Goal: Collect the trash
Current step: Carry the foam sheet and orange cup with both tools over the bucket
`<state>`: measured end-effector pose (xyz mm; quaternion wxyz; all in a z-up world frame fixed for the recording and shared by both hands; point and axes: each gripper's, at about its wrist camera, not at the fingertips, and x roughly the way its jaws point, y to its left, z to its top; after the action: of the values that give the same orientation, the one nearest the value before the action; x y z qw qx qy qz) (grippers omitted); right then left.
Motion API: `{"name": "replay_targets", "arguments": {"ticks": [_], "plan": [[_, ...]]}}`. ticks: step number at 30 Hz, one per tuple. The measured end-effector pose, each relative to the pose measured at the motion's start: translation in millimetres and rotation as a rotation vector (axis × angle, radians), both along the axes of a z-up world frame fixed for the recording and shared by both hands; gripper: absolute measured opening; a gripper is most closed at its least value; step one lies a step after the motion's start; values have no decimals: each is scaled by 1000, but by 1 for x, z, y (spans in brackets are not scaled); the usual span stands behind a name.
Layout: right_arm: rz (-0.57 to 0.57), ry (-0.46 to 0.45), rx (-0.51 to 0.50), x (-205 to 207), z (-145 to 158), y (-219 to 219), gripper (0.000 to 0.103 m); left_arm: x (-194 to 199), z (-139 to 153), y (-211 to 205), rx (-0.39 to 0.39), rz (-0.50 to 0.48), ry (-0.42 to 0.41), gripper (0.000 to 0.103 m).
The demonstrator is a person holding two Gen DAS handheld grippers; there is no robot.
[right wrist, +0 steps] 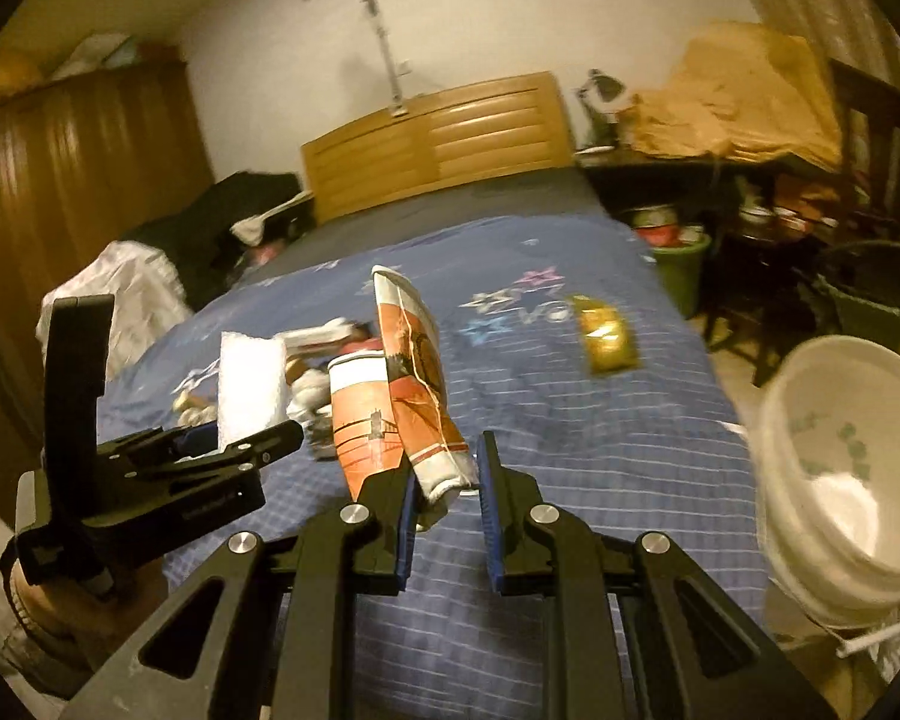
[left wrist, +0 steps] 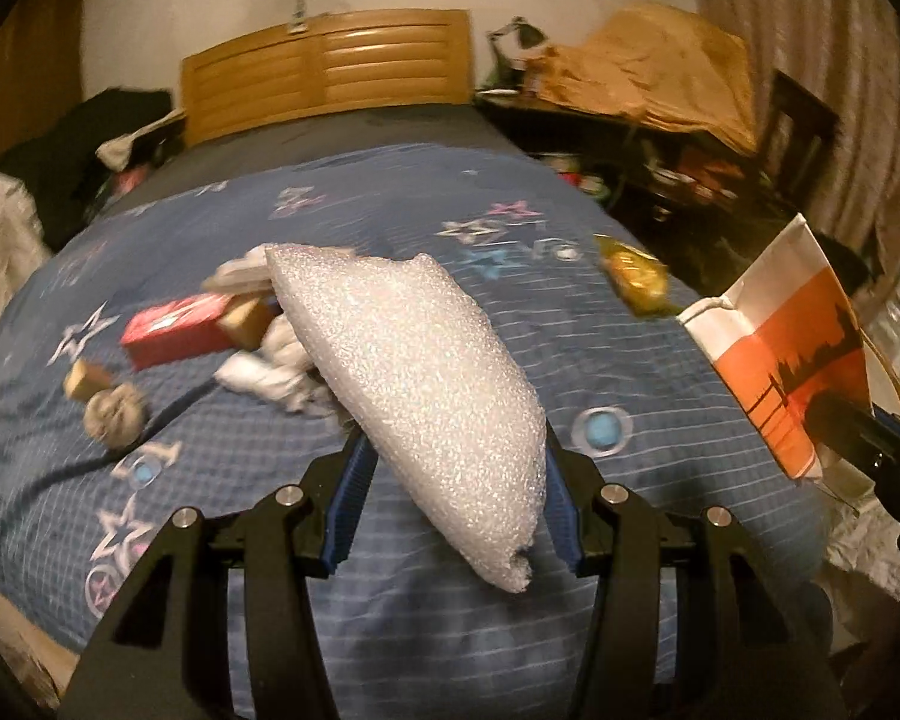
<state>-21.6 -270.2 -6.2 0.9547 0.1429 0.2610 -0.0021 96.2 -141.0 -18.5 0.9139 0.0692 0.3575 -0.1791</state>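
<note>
both grippers loaded over bed (left wrist: 390, 192).
left gripper (left wrist: 450, 468) clamps foam sheet (left wrist: 414, 384); right gripper (right wrist: 447, 480) pinches orange paper bag (right wrist: 390, 396). white bucket (right wrist: 840, 480) shows in right view only; red box (left wrist: 174, 324) clear in left only.

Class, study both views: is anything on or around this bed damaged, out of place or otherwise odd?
Yes. Litter lies scattered on the blue bedspread: a red box, crumpled tissues and a gold wrapper. The white foam piece in the left claw has a ragged, torn lower tip.
</note>
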Motion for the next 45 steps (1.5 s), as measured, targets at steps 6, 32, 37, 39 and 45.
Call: {"name": "replay_targets", "arguments": {"ticks": [6,32,37,39,45], "plan": [[-122,-19,32,-27,0,-54,20,-4,6,-56,24,-104,-28,49],[-605,-92,26,-160,-9,-271,20,-42,10,-281,71,-530,-112,49],[-652,-81,22,-166,-14,-295,20,-45,-1,-319,75,-640,-83,49],[-667,-70,19,-166,-16,-303,20,-46,-5,-329,80,-665,-68,49],[-690,-43,23,-163,-25,-314,20,-52,-15,-346,90,-721,-55,49]]}}
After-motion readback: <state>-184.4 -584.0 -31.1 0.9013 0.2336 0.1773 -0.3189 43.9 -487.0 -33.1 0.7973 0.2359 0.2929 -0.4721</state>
